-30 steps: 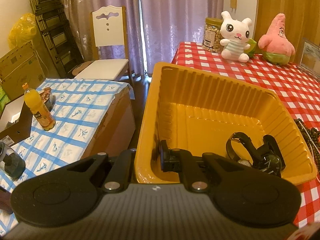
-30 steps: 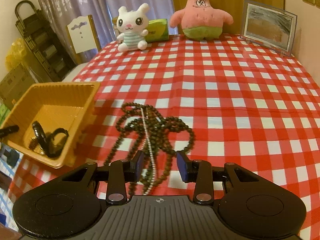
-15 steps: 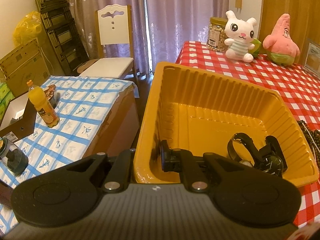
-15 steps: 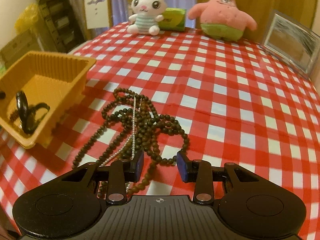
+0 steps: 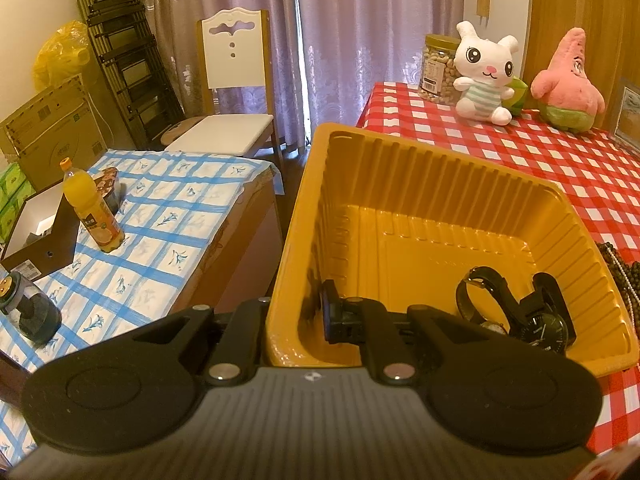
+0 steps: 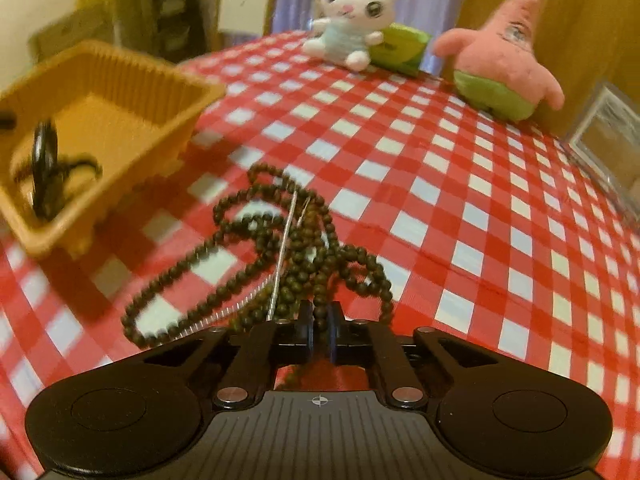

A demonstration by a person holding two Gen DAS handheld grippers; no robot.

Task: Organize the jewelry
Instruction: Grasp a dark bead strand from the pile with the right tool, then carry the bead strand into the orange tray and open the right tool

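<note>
Two grippers: both at work, one on the tray, one on the beads.
Left gripper: jaws narrow, pinched across the near-left wall of the ribbed yellow plastic tray, one finger outside and one inside, at lower centre of the left view.
Right gripper: jaws have just been closing and now stand nearly together on a strand of the dark brown bead necklace, at lower centre of the right view.
Task's thing: the necklace lies in a tangled heap on the red-and-white checked worktop, mid-frame, just beside the tray's right side; a thin silver chain runs through the heap.
Already in the tray: two black wristwatches, in its lower-right corner.
Step in hand (my reading): the grasp is made, the lift not yet begun.
Risk, snagging: only one strand is pinched, so the loose loops may trail and catch the tray rim.
Risk, chain: the silver chain is tangled in (whether it is gripped I cannot tell) and may drop off halfway.
Risk, tray: it sits at the worktop's edge; a tug from dragging beads could tip it if the left hold slips.
</note>
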